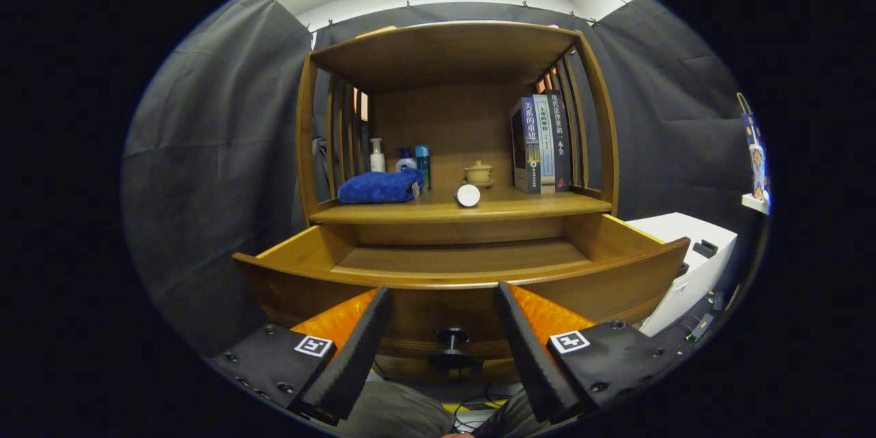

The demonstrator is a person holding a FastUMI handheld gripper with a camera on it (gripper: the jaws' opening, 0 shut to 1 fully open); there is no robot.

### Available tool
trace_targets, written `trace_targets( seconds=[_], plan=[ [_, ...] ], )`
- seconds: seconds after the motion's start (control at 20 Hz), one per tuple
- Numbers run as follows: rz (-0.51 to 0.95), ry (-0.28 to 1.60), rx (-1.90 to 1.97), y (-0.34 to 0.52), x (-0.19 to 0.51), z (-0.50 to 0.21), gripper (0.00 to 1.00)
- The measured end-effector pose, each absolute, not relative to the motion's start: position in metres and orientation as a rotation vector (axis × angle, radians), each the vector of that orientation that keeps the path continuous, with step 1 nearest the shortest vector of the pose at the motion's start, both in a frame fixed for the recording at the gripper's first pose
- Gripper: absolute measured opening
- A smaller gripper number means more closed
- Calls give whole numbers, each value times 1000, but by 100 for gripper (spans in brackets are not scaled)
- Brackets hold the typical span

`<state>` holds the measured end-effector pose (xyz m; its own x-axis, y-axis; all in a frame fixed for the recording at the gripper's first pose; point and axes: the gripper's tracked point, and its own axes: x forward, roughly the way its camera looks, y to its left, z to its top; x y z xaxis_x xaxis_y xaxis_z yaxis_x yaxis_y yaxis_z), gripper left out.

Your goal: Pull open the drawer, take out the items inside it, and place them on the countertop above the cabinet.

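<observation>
Wooden drawer [452,256] stands pulled out toward the gripper [443,335], its long axis running left to right. The fingers are spread apart and hold nothing; the dark knob [452,342] sits between them. Farther, on the countertop [520,204], lie a blue cloth [380,187] at left and a white cylinder [468,195] with its round end facing near.

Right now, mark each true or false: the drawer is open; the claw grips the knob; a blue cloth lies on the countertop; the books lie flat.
1. The drawer is pulled open. True.
2. The claw grips the knob. False: its fingers stand apart, the knob between them untouched.
3. A blue cloth lies on the countertop. True.
4. The books lie flat. False: they stand upright.
</observation>
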<state>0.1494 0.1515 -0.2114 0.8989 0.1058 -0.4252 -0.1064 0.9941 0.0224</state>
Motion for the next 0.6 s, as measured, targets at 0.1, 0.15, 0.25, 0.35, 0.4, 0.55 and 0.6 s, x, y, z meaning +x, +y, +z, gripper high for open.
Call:
trace_targets(
  seconds=[0.1,0.15,0.25,0.35,0.4,0.55,0.6],
  plan=[
    [88,436,-16,148,150,-215,98],
    [84,421,-32,149,153,-216,97],
    [75,419,-55,147,152,-217,97],
    [50,421,-44,144,155,-217,96],
    [42,411,-38,145,157,-216,96],
    [45,406,-58,144,164,-216,96],
    [44,409,-54,145,170,-216,96]
  ],
)
